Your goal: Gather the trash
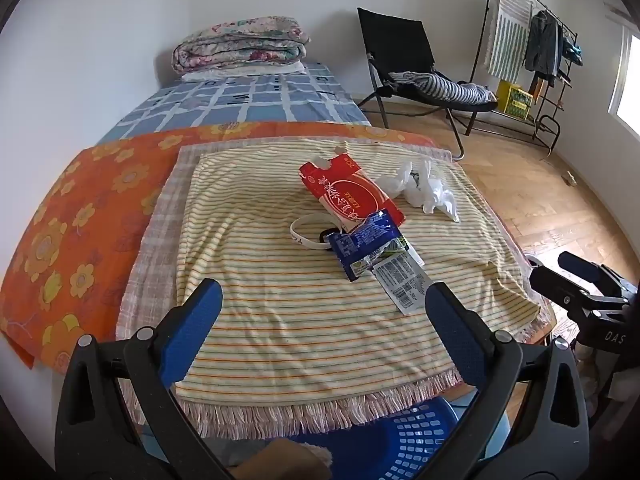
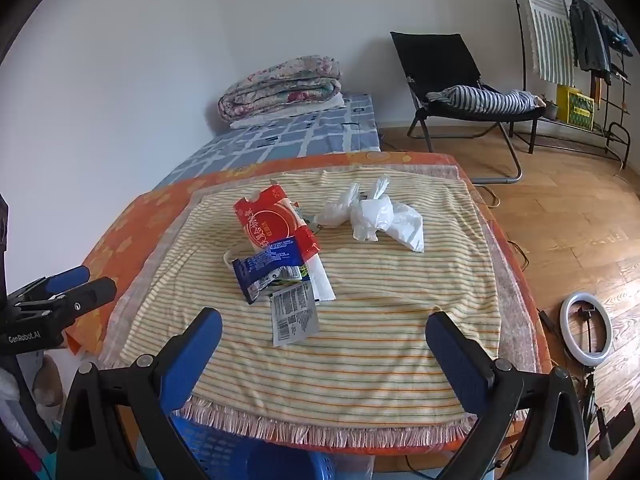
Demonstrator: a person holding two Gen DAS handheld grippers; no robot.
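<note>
Trash lies mid-table on a striped yellow cloth (image 1: 280, 320): a torn red carton (image 1: 352, 192) (image 2: 276, 220), a blue snack wrapper (image 1: 366, 248) (image 2: 268, 268), a white barcode label wrapper (image 1: 404, 284) (image 2: 294, 314), a white wristband (image 1: 308, 234) and a crumpled white plastic bag (image 1: 424, 188) (image 2: 380, 216). My left gripper (image 1: 324, 308) is open and empty, short of the wrappers. My right gripper (image 2: 324, 336) is open and empty over the near cloth. Each gripper shows at the edge of the other's view.
A blue plastic basket (image 1: 408, 440) (image 2: 224, 452) sits below the table's near edge. A bed with a folded quilt (image 1: 240, 46) lies behind. A black chair (image 2: 452, 80), a clothes rack (image 2: 580, 40) and a ring light (image 2: 586, 330) stand on the wooden floor at right.
</note>
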